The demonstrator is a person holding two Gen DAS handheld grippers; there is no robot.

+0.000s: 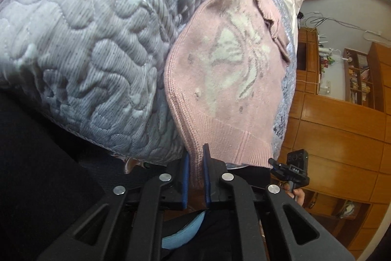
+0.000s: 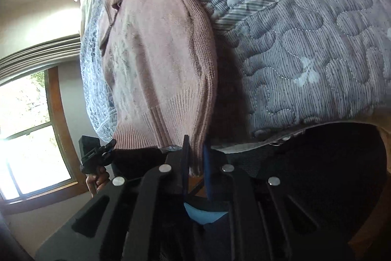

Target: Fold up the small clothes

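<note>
A small pink knitted sweater [image 1: 227, 80] with a white pattern lies on a quilted grey bed cover [image 1: 85, 45]. My left gripper [image 1: 195, 163] is shut on one corner of its ribbed hem. The other hem corner is pinched by my right gripper [image 1: 275, 162], seen small at the right edge of the hem. In the right wrist view the same pink sweater [image 2: 158, 60] stretches away from my right gripper [image 2: 195, 155], which is shut on the hem, while the left gripper [image 2: 111, 142] holds the far corner. The hem hangs just past the bed edge.
The quilted bed cover [image 2: 305, 53] fills most of both views. Wooden cabinets and shelves [image 1: 342, 119] stand beyond the bed. A bright window [image 2: 31, 138] with a wooden frame is to the left in the right wrist view. A hand [image 2: 97, 179] grips the left tool.
</note>
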